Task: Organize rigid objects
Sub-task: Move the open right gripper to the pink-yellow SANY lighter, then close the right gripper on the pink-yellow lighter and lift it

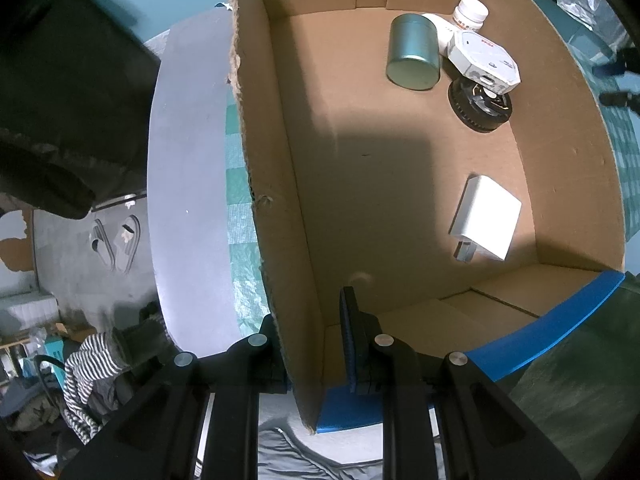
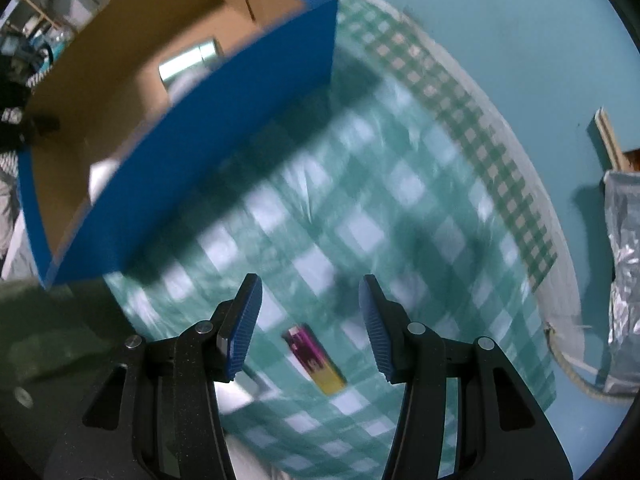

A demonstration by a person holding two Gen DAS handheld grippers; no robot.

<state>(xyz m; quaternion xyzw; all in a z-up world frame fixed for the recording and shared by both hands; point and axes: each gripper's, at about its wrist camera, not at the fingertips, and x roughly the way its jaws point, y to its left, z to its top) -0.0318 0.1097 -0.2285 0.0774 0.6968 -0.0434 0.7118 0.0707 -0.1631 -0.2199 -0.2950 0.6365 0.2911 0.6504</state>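
Your left gripper (image 1: 316, 344) points straight down and is clamped on the near side wall of the cardboard box (image 1: 280, 200), one finger outside the wall and the blue-padded finger inside, so the jaws are nearly together with only the cardboard between them. Ahead of those fingers, on the box floor, a white charger (image 1: 486, 220) lies off to the right, well apart from the wall you hold. Farther ahead, near the far end of the box, a green tin (image 1: 414, 54) lies on its side, and just to its right sit a white bottle (image 1: 472, 12), a white octagonal box (image 1: 484, 60) and a black round lid-like piece (image 1: 480, 104), the octagonal box resting partly over the black piece. Your right gripper (image 2: 310, 328) also points down, over the green checked tablecloth (image 2: 400, 208); its jaws stand partly open and nothing is between the pads. A small purple and yellow lighter (image 2: 314, 358) lies flat on the cloth just below the gap between the two fingers, touching neither one. The blue outer wall of the box (image 2: 192, 168) is up and to the left of this gripper, well apart from it. This view is blurred, so finer detail on the lighter cannot be told.
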